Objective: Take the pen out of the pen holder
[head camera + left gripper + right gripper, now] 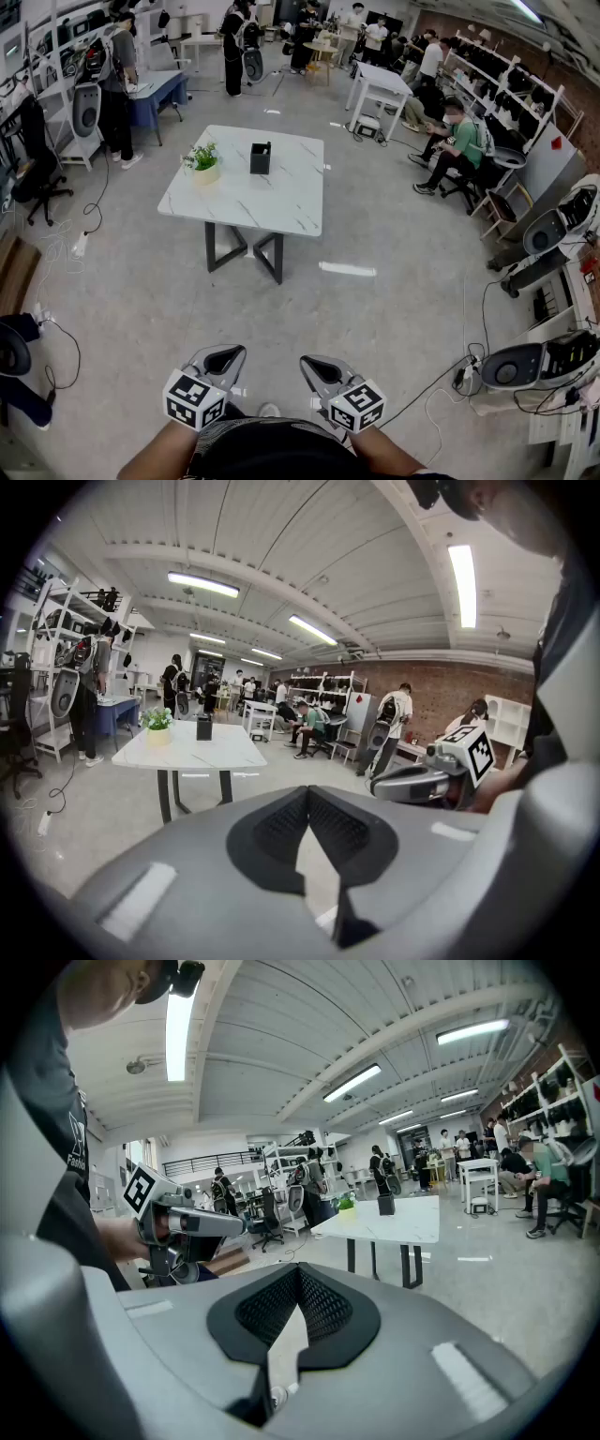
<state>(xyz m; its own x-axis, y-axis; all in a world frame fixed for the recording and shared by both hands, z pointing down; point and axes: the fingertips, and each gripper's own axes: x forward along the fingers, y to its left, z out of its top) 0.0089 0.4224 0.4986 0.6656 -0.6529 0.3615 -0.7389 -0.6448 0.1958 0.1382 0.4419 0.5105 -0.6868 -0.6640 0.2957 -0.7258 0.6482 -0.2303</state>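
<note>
The black square pen holder (260, 157) stands upright on the white marble-topped table (281, 202), well apart from the grey left gripper (223, 354) and grey right gripper (317, 364). Both grippers have their jaws closed on nothing. The pen is too small to make out.

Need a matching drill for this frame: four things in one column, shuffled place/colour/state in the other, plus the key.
Column one
1. pen holder
2. plant
3. table
4. left gripper

Column two
A. white marbled top, dark legs
B. shut, empty, held low, far from the table
C. black, on the tabletop's far half
D. green leaves, near the tabletop's left edge

Pairs: 1-C; 2-D; 3-A; 4-B
</note>
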